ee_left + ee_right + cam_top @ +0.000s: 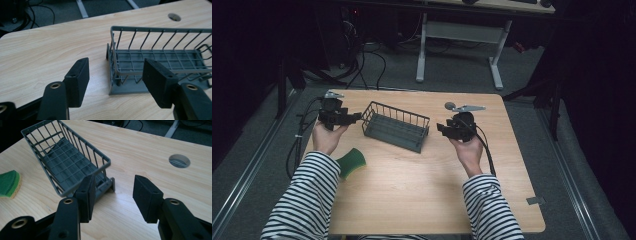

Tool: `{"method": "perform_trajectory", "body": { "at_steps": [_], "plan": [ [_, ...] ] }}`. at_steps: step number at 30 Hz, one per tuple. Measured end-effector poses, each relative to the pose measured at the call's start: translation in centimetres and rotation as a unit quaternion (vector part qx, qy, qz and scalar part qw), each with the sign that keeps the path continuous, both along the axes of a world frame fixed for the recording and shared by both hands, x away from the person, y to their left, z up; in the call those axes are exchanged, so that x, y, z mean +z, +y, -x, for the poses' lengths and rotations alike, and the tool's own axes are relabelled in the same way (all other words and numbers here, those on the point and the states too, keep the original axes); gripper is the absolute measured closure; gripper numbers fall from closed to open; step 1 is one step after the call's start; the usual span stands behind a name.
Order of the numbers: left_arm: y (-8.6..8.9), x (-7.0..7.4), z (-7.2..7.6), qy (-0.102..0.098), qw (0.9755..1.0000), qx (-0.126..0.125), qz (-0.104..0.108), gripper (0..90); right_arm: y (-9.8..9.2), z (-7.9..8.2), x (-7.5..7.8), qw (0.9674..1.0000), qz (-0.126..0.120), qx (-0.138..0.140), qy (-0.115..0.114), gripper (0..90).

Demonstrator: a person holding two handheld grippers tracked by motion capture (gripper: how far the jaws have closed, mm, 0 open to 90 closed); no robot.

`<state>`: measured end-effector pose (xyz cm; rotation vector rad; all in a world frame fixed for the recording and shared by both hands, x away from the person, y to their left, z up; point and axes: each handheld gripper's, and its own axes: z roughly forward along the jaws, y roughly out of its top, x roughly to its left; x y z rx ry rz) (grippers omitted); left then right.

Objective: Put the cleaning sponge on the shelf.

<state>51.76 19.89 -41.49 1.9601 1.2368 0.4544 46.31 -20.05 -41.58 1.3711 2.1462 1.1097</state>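
between both hand-held grippers — wire basket (pixel 396 126), untouched

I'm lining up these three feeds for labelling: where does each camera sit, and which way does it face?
High view: above the person's side, facing forward and down on the wooden table; striped sleeves, both hands, left gripper and right gripper show.
Left gripper view: rides the left gripper, looking along its black jaws at the end of the grey wire basket.
Right gripper view: rides the right gripper, facing the basket's other end and the green sponge.
Shared: all three show the basket and table.
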Motion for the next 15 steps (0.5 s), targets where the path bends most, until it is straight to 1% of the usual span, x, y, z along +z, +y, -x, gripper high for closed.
{"method": "perform_trajectory", "body": {
  "at_steps": [1,4,5,6,7,10,12,15],
  "plan": [
    [-0.3,-0.2,-0.3,0.004,1.0000,0.000,-0.001,39.6,0.4,-0.4,-0.1,1.0000,0.001,0.001,0.002,51.6],
    [-0.8,-0.7,-0.9,0.002,0.9999,0.006,0.008,41.7,1.6,-1.4,-0.5,0.9999,0.004,0.002,0.010,48.9],
    [-0.9,-1.0,-1.1,0.003,0.9999,0.009,0.008,42.4,2.1,-1.8,-0.7,0.9999,0.003,0.000,0.012,47.8],
    [-0.9,-1.2,-1.2,0.000,0.9999,0.012,0.003,43.6,2.4,-2.0,-0.7,0.9999,0.005,-0.004,0.011,45.3],
    [-1.0,-1.4,-1.3,0.000,0.9999,0.013,0.000,45.0,2.7,-2.2,-0.8,0.9999,0.008,-0.009,0.009,44.7],
    [-1.1,-1.7,-1.5,-0.001,0.9999,0.013,0.000,48.5,3.4,-2.7,-1.0,0.9997,0.010,-0.017,0.014,42.5],
    [-1.1,-1.8,-1.6,0.000,0.9999,0.008,0.007,50.3,3.8,-2.9,-1.2,0.9996,0.016,-0.017,0.017,42.3],
    [-1.3,-2.1,-1.8,0.010,0.9999,0.004,0.013,54.0,4.2,-3.1,-1.6,0.9994,0.025,-0.012,0.022,42.8]
  ]
}}
